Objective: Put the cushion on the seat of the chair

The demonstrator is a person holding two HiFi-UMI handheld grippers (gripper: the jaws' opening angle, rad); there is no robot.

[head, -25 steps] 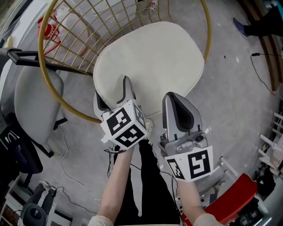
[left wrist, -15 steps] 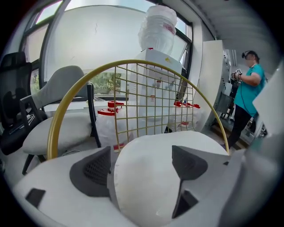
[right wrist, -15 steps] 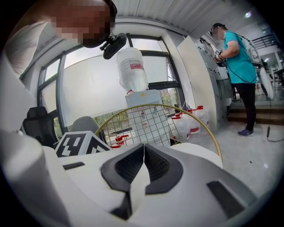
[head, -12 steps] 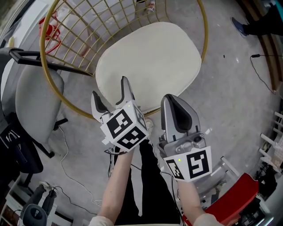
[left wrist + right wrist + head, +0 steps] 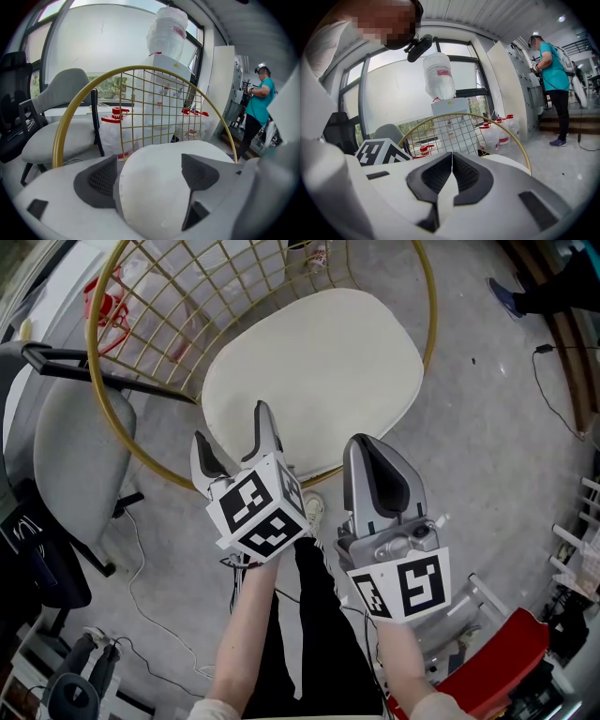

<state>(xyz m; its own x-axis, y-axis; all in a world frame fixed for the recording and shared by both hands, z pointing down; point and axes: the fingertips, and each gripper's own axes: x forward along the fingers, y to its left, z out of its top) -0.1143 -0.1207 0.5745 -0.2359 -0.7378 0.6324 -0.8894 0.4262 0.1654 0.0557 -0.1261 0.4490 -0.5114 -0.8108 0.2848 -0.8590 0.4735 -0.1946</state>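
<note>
The cushion (image 5: 314,381) lies flat on the seat of the chair (image 5: 91,343). It sits inside the gold rim, with the wire back rising behind it at 11 o'clock. As far as the head view shows, it fills the seat, and its near edge overhangs the rim a little at 6 o'clock. I judge the placing itself to be done.

The left gripper (image 5: 232,432) is at the cushion's 7 o'clock edge with its jaws wide apart. In the left gripper view the cushion's near edge shows in the gap between them, but neither jaw presses on it. I cannot tell whether either one brushes the fabric. The right gripper (image 5: 373,456) hovers just off the cushion's 6 o'clock edge. Its jaws are closed flat against each other, with nothing between them.

Nothing is holding the cushion. What is left looks small: perhaps nudging the cushion toward 12 o'clock so the overhang sits squarely on the seat, then drawing both grippers clear. A grey office chair (image 5: 66,456) stands at 9 o'clock, beside the gold one and apart from the cushion.
</note>
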